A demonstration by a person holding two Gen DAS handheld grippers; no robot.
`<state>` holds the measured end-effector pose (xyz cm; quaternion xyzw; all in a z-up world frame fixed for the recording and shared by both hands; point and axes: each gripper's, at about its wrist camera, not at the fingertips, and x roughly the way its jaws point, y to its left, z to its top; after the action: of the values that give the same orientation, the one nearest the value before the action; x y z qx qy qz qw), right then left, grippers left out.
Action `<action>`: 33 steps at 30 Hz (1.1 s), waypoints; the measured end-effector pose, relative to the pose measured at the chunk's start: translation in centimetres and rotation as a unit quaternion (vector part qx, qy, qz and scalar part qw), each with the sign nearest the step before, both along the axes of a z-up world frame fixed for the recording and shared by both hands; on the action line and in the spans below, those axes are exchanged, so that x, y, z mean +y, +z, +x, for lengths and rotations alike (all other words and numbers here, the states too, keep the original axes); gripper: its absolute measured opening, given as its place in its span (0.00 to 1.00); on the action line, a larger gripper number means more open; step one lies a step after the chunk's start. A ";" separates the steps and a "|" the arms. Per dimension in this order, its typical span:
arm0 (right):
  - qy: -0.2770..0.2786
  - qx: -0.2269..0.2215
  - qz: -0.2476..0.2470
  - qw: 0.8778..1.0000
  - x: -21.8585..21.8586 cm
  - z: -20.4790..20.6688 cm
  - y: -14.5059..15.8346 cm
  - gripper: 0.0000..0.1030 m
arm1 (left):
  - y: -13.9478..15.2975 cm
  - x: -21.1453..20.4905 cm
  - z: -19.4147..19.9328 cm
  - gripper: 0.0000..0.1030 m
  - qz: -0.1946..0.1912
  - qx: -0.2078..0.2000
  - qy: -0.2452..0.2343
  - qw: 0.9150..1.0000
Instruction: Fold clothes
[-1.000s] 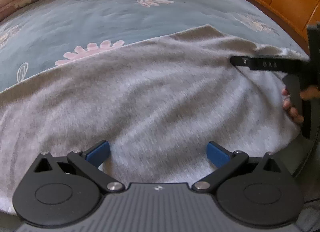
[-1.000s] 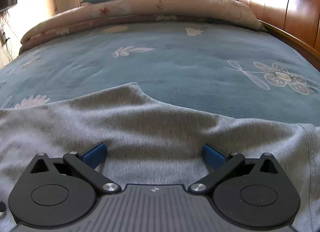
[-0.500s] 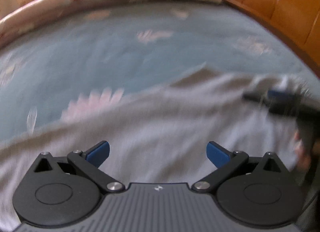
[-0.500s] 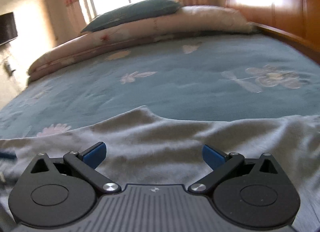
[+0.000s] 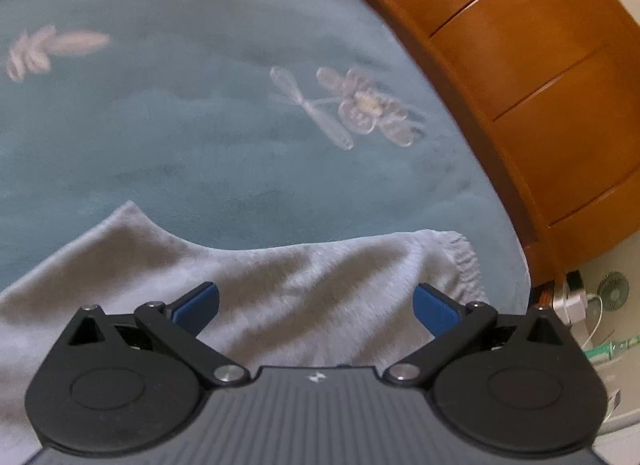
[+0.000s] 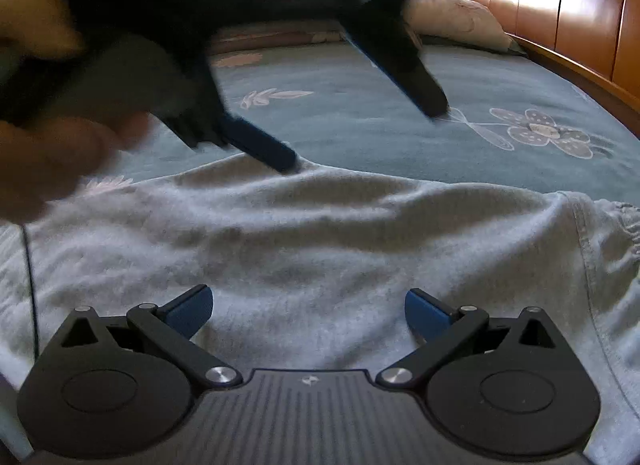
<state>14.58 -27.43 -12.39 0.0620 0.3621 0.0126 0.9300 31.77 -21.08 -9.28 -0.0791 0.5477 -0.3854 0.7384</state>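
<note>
A grey garment (image 5: 304,265) lies spread on a blue flowered bedspread (image 5: 200,125); its gathered end (image 5: 466,261) points toward the headboard. My left gripper (image 5: 316,309) hovers open over that end, with nothing between its blue pads. In the right wrist view the garment (image 6: 320,233) fills the lower half, its stitched hem (image 6: 588,249) at the right. My right gripper (image 6: 308,311) is open just above the cloth. The left gripper (image 6: 362,136) crosses the top of this view, blurred and open, one fingertip (image 6: 276,157) at the garment's far edge. A hand (image 6: 48,153) holds it.
A wooden headboard (image 5: 520,77) runs along the bed's right side. Pillows (image 6: 452,21) lie at the far end. Past the bed's corner, a small fan (image 5: 612,295) and cables sit on the floor.
The left gripper has swung fast to the right, from the middle of the garment to its end by the headboard, and now crosses the right wrist view. Both grippers stayed open.
</note>
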 end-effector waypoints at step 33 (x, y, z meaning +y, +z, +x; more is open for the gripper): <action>-0.019 0.012 0.051 0.998 -1.2 0.0 0.0 1.00 | 1.0 3.7 3.2 0.99 0.014 -0.039 0.074 0.996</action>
<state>14.62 -28.64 -12.36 0.1165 0.3708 0.0129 0.9213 34.95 -17.35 -8.27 -0.0940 0.5168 -0.3242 0.7868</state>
